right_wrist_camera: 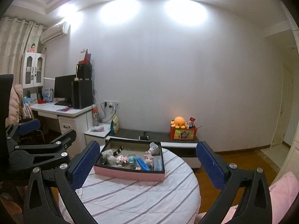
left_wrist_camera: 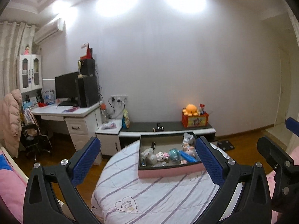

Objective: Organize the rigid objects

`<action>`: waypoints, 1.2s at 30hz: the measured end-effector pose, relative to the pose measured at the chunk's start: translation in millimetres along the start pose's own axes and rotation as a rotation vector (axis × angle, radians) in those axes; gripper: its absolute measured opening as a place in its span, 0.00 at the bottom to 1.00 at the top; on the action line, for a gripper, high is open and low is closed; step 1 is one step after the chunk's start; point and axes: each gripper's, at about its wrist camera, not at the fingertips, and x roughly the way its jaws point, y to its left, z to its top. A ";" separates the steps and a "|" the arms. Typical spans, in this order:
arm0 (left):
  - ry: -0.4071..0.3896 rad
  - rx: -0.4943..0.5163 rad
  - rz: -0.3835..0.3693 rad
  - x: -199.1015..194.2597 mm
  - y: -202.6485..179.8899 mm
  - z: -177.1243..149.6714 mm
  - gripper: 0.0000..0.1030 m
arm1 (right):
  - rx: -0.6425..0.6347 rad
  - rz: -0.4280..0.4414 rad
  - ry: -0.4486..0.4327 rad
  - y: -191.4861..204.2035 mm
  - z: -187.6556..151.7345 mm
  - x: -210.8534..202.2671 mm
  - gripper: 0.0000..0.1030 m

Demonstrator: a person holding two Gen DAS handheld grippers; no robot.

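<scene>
Toys and small trinkets fill a shallow pink tray (left_wrist_camera: 169,173) with a dark rim, resting on a round table (left_wrist_camera: 149,196) draped in a white quilted cloth with lilac stripes; the tray lies just above the middle of both wrist views. Inside it are little dolls (left_wrist_camera: 163,155), a pale plush figure (left_wrist_camera: 149,155), a teal jar (left_wrist_camera: 174,154), a blue stick-shaped piece (left_wrist_camera: 188,157) and a crumpled clear bag (left_wrist_camera: 188,137), all jumbled and touching.

Both grippers hover short of the tray. The left gripper (left_wrist_camera: 147,158) has its jaws spread as wide as they go, holding nothing; the right gripper (right_wrist_camera: 147,165) is the same, wide apart and empty. Their blue pads are dimpled rubber on black plastic arms.

Risks, as I judge them: the cloth is soft and loose, so a push on the tray could slide or rumple it toward the table edge. The pieces are crowded, so closing on one may pinch a neighbour. The smooth round jar could squirt out of the pads.
</scene>
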 end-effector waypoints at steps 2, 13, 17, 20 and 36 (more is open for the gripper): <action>-0.011 -0.010 0.005 -6.6 2.2 0.3 1.00 | 0.001 -0.003 -0.003 0.4 0.0 -3.9 1.00; -0.058 0.018 -0.020 -27.2 1.3 -4.4 1.00 | 0.015 -0.037 -0.008 1.3 -4.4 -10.4 1.00; -0.061 0.017 -0.018 -29.8 1.3 -5.5 1.00 | 0.012 -0.068 -0.018 6.1 -5.5 -14.1 1.00; -0.064 0.010 -0.021 -32.8 3.3 -6.8 1.00 | 0.012 -0.099 -0.031 6.9 -6.4 -16.5 1.00; -0.047 0.000 0.010 -33.6 8.1 -11.5 1.00 | -0.016 -0.099 -0.041 15.7 -6.6 -20.3 1.00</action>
